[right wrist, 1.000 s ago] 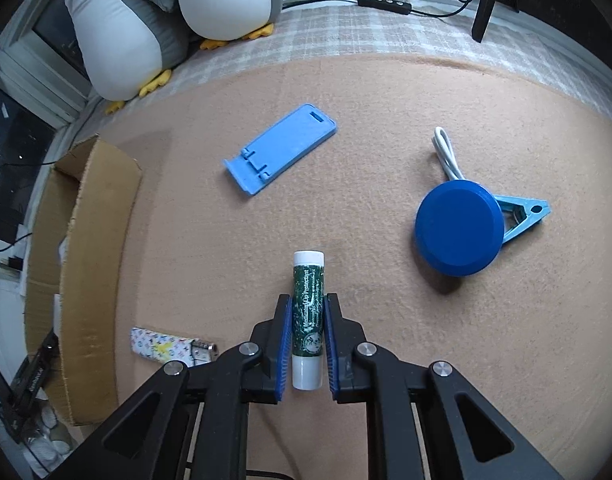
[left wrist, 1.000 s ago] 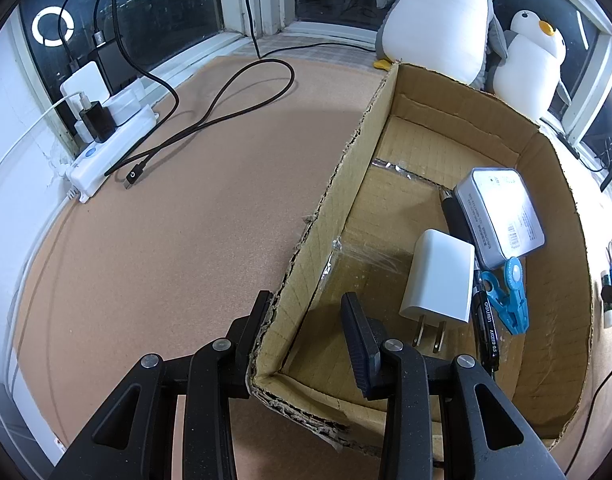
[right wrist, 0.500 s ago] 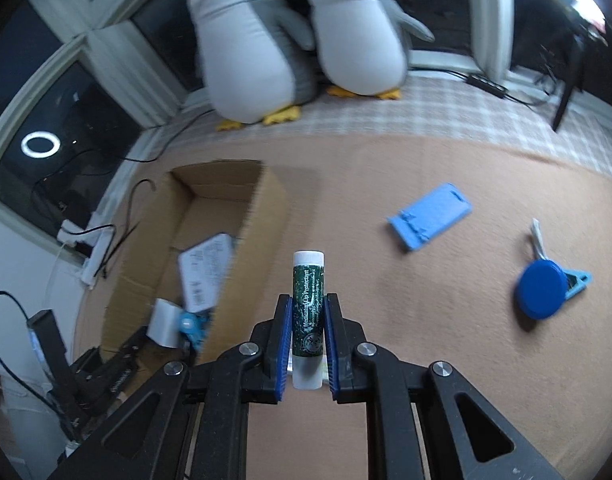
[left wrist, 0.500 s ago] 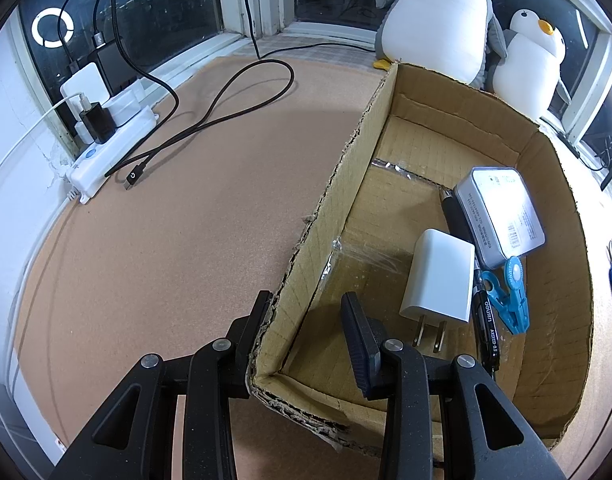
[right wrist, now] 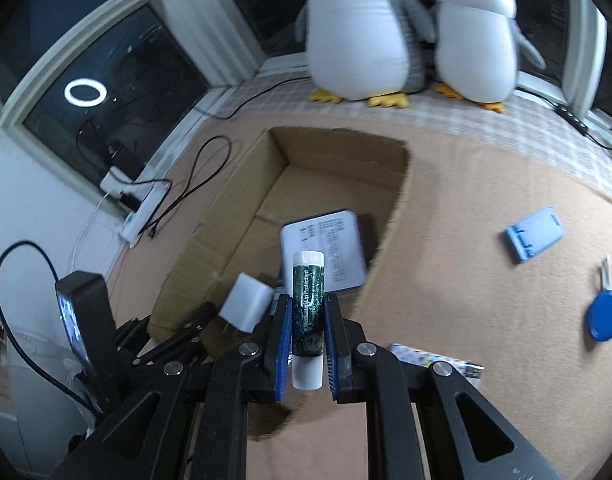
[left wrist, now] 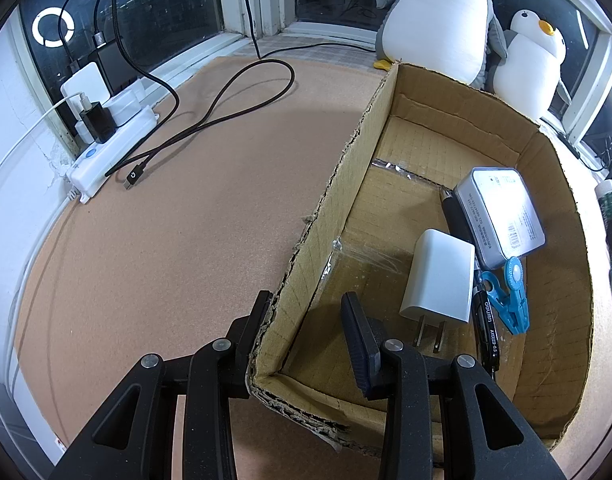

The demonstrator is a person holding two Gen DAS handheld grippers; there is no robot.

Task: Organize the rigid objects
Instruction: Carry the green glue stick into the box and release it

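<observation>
My right gripper point(right wrist: 306, 344) is shut on a green and white lip balm tube point(right wrist: 307, 304) and holds it in the air over the near end of the cardboard box point(right wrist: 390, 216). The tube also shows at the right edge of the left wrist view point(left wrist: 609, 204). My left gripper point(left wrist: 306, 328) is open and straddles the box's left wall point(left wrist: 338, 184) near its front corner. In the box lie a white charger point(left wrist: 438, 276), a grey case point(left wrist: 498, 216), a blue clip point(left wrist: 510, 296) and a black pen point(left wrist: 486, 320).
On the mat to the right lie a blue phone stand point(right wrist: 534, 234), a blue round tag with keys point(right wrist: 604, 316) and a patterned lighter point(right wrist: 430, 358). Two plush penguins point(right wrist: 362, 32) stand behind the box. A power strip point(left wrist: 110, 152) with cables lies at the left.
My right gripper has carried the lip balm tube up off the mat and leftward until it is over the box. The left gripper has stayed on the box wall.
</observation>
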